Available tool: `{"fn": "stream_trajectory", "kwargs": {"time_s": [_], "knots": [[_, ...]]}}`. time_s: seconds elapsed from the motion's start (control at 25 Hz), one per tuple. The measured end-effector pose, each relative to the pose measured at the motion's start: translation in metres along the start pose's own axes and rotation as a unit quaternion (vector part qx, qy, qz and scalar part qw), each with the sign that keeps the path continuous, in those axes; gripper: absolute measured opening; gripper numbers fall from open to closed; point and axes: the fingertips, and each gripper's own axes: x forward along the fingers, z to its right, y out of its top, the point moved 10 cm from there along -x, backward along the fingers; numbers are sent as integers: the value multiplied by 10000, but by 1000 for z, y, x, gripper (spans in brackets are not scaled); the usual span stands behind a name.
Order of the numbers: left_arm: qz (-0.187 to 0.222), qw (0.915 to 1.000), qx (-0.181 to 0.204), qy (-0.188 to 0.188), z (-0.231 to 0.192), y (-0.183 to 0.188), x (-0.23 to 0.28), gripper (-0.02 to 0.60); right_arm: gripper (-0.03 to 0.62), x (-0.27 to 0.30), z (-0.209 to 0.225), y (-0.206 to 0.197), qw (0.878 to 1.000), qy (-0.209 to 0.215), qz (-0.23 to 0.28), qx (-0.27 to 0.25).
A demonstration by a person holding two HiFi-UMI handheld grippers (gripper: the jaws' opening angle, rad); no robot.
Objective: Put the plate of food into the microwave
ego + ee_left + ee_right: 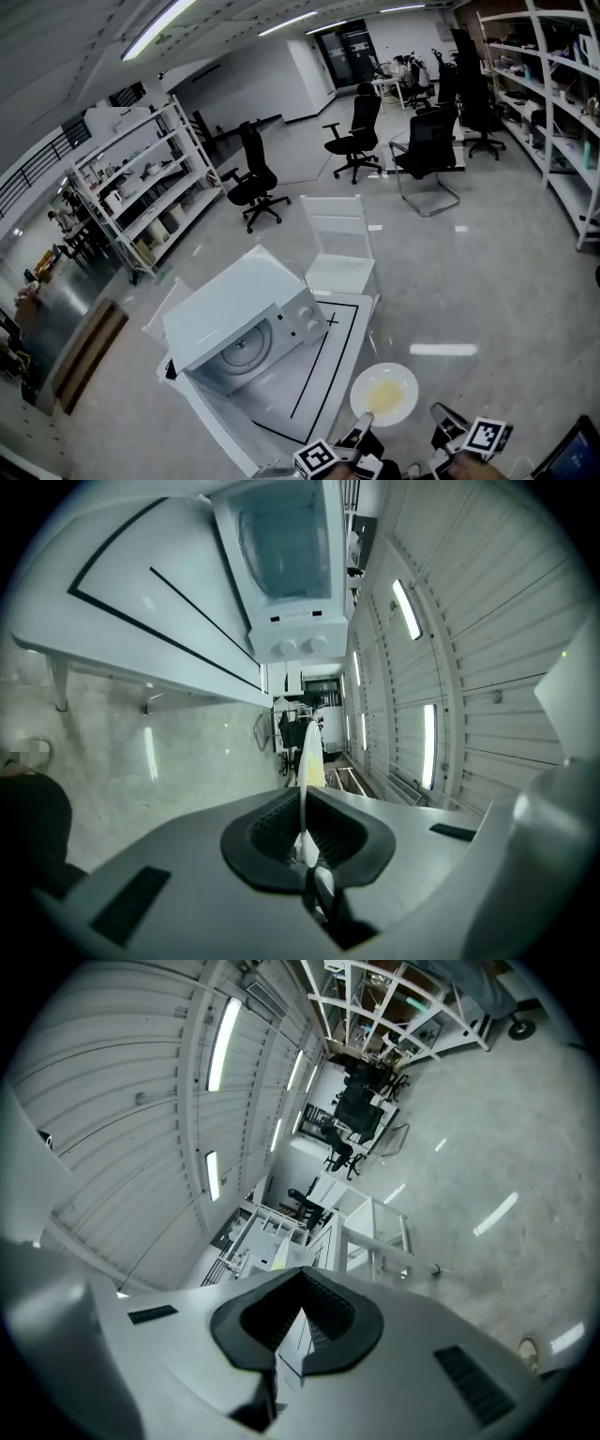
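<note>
The white microwave (253,319) stands on a white table (319,384) marked with black lines. Its door is open, and the cavity with its round turntable (242,352) faces me. A white plate (384,393) with yellow food hangs over the table's near right corner, to the right of the microwave. My left gripper (359,438) is shut on its near rim. In the left gripper view the plate (309,747) shows edge-on between the jaws (302,799), with the microwave (286,564) beyond. My right gripper (442,434) is just right of the plate, shut and holding nothing (302,1277).
A white chair (337,239) stands right behind the table. Black office chairs (255,178) (427,150) are scattered on the floor beyond. White shelving (141,187) runs along the left, more racks (562,103) along the right. A dark laptop corner (577,455) sits at the bottom right.
</note>
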Motion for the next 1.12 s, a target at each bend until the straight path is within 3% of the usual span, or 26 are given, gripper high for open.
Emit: {"fn": "stream_trajectory", "kwargs": {"time_s": [0.36,0.52,0.68,1.12], "knots": [[1004,9949,-108,23,-1,45,10,17,-2,79,-5,21,9961,109,-869,-109],[1355,9906,-193,26,-1,66,17,17,-2,119,-13,32,9915,373,-1216,-267],[1779,9839,-160,91,-8,89,21,17,-1,160,-16,41,9852,267,-1643,-405],[2743,9605,-452,140,-13,138,16,17,-2,263,-34,35,9618,827,-2547,-568]]}}
